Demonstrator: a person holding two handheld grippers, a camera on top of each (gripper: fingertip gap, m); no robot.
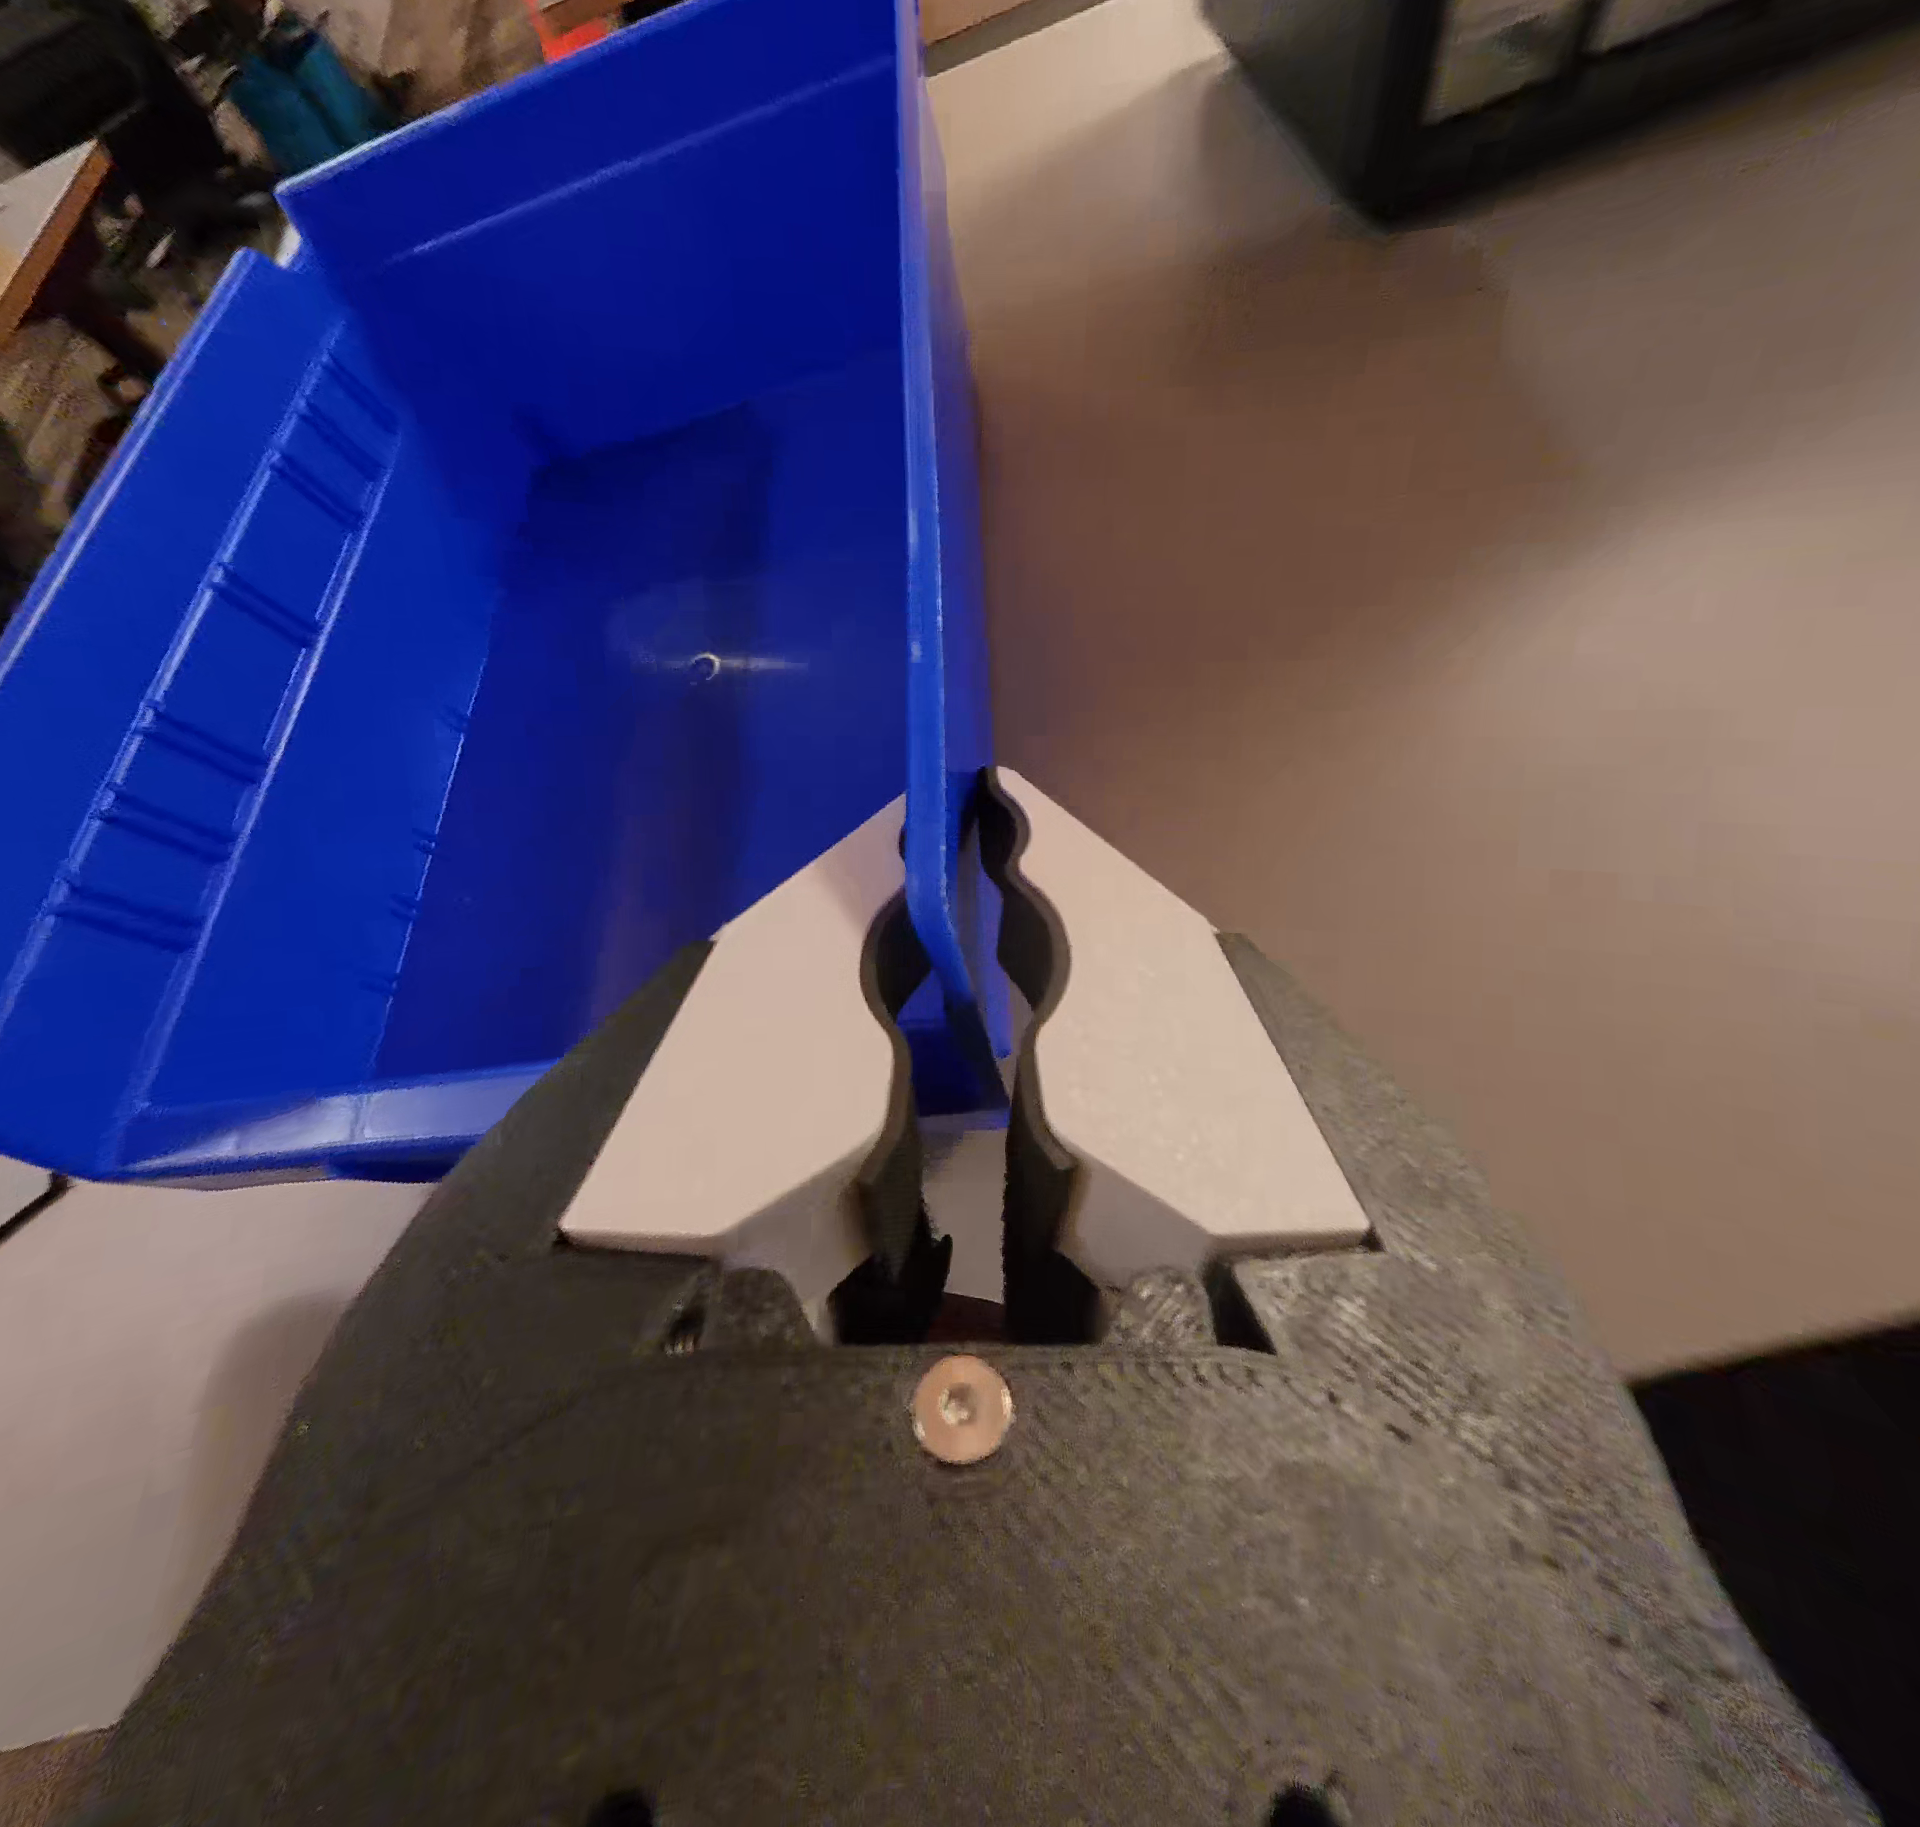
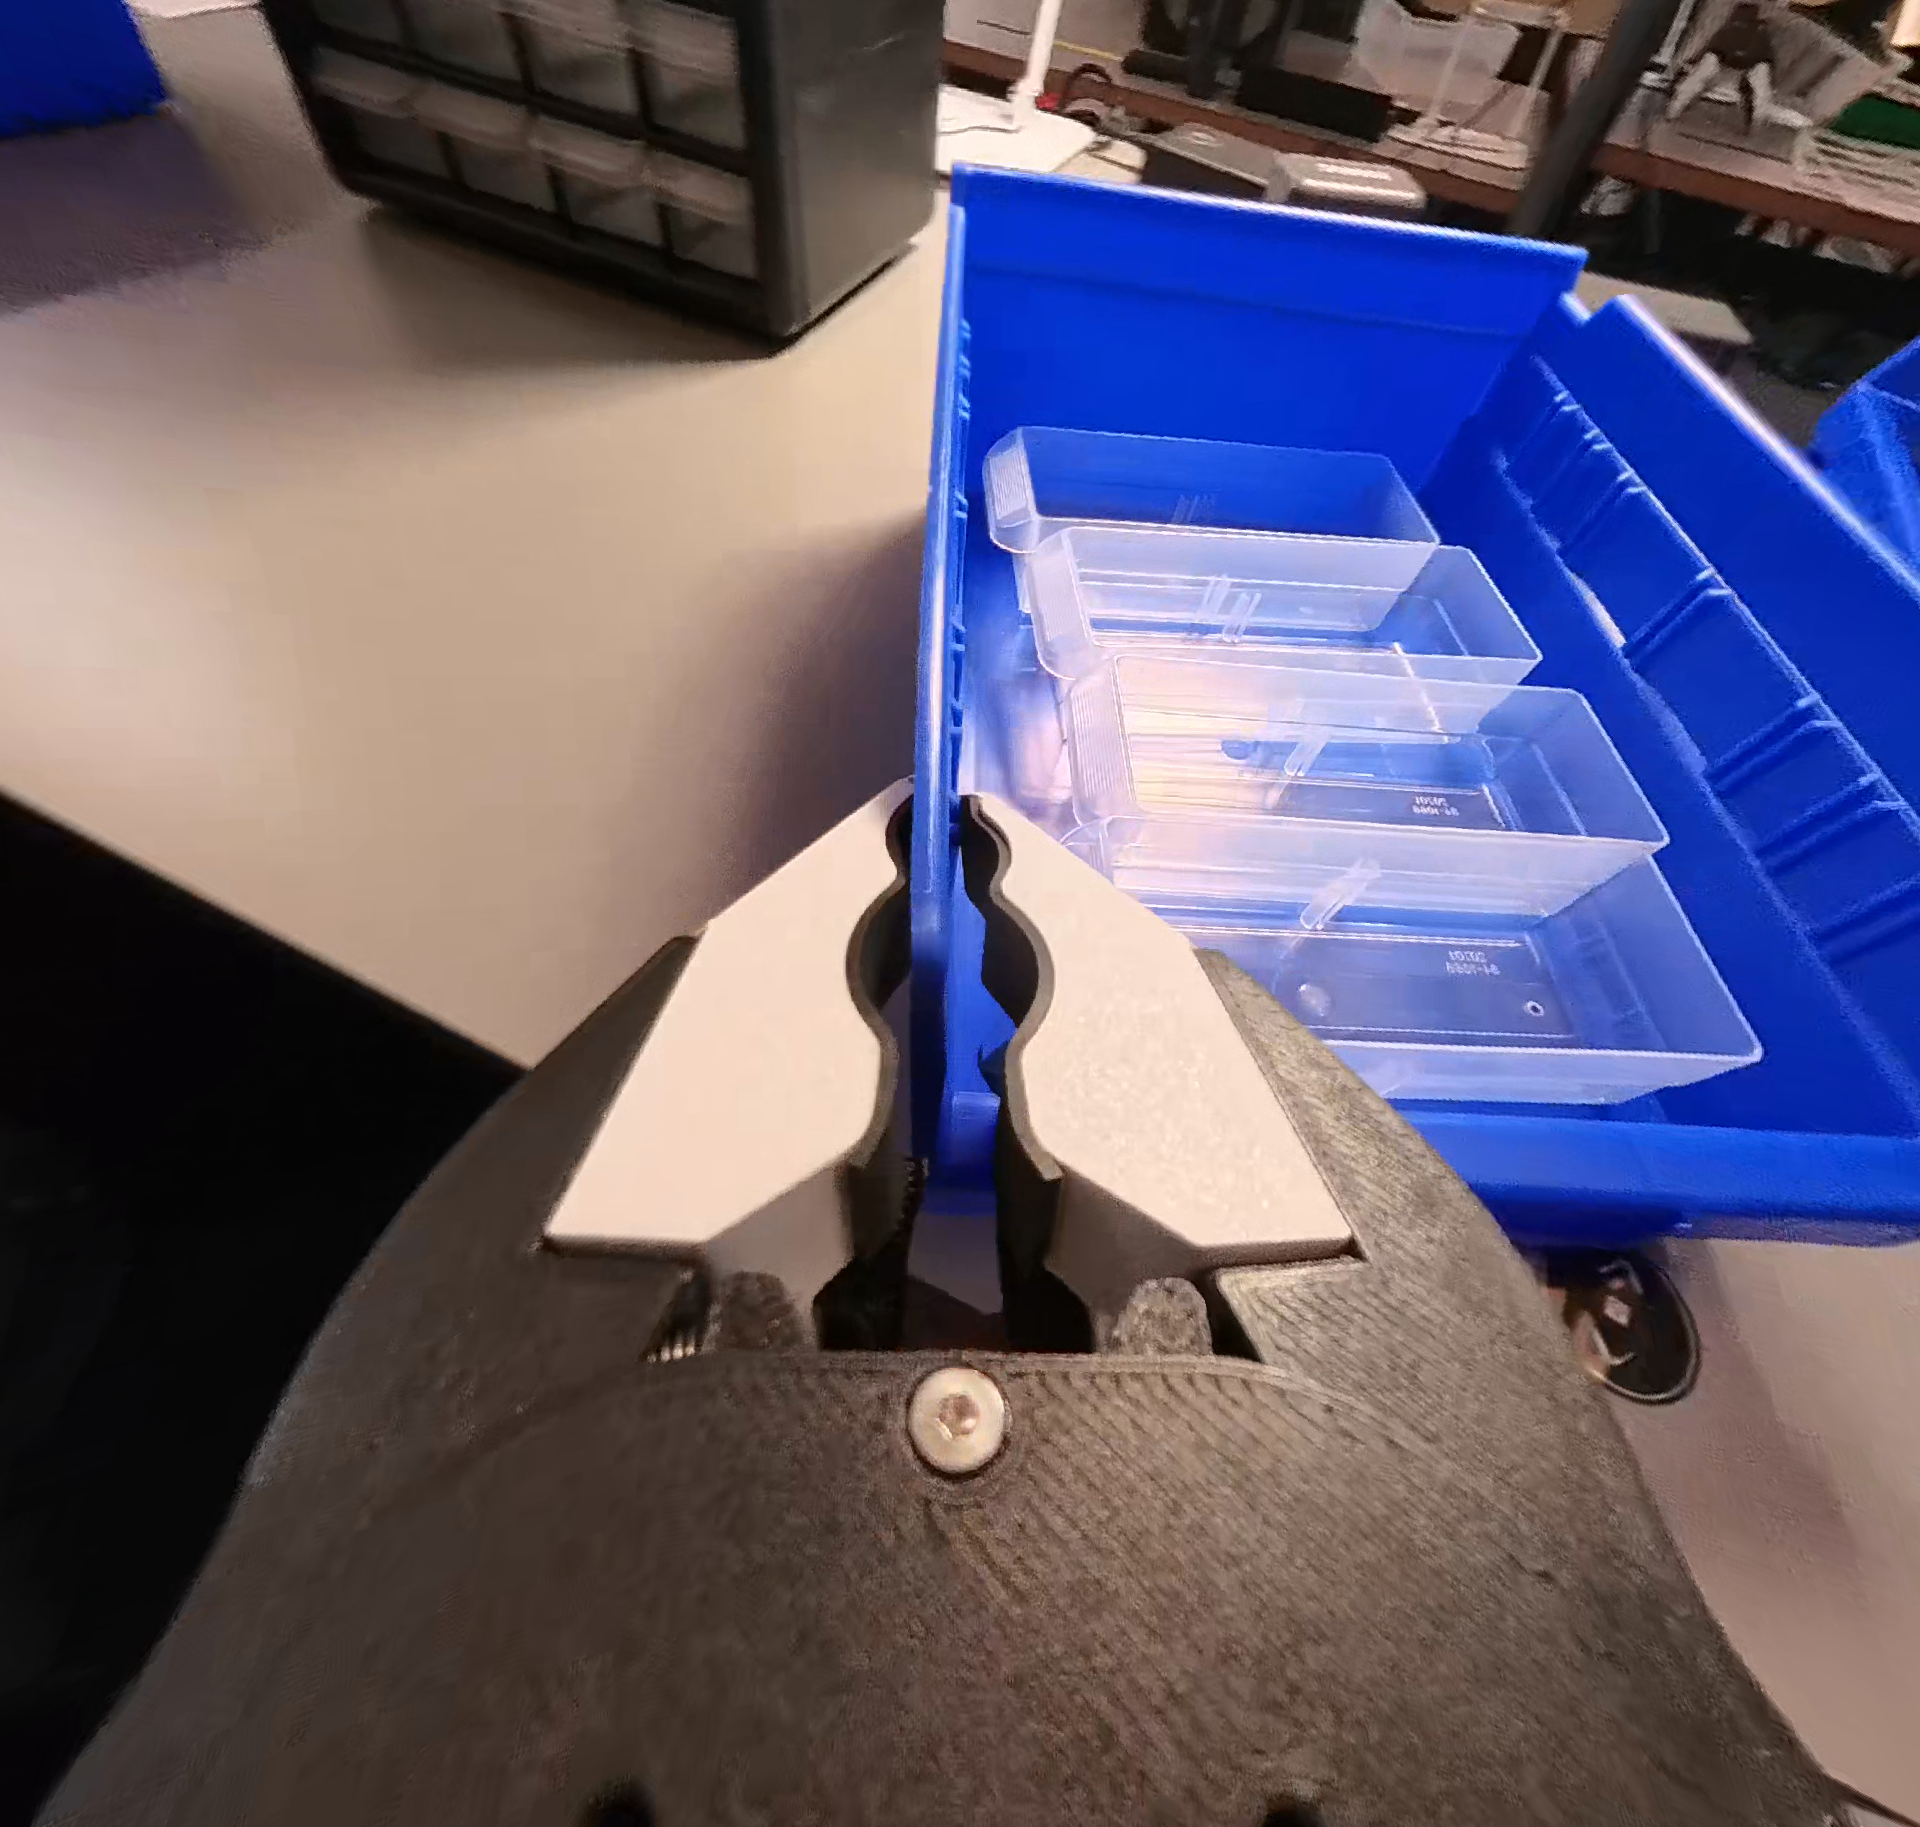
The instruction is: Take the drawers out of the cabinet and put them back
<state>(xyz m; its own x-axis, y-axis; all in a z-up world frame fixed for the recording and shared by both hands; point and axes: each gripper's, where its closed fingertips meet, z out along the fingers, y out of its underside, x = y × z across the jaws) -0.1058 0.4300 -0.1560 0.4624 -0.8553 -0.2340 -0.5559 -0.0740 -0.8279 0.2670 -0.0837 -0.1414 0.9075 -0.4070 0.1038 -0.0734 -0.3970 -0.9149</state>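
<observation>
My left gripper [image 1: 943, 821] is shut on the right side wall of an empty blue bin [image 1: 582, 551] near its front corner. My right gripper [image 2: 935, 821] is shut on the left side wall of a second blue bin [image 2: 1299, 343], which holds several clear plastic drawers [image 2: 1340, 738] lying in a row. The black drawer cabinet [image 2: 623, 115] stands on the table at the back left of the right wrist view, with clear drawers in its slots. It also shows, blurred, at the top right of the left wrist view [image 1: 1610, 63].
The pale table [image 2: 416, 582] lies between the two bins. The other blue bin's corner [image 2: 62, 21] shows at the far left in the right wrist view. A round metal fitting [image 2: 1631, 1330] sits in the table by the filled bin. Cluttered benches stand behind.
</observation>
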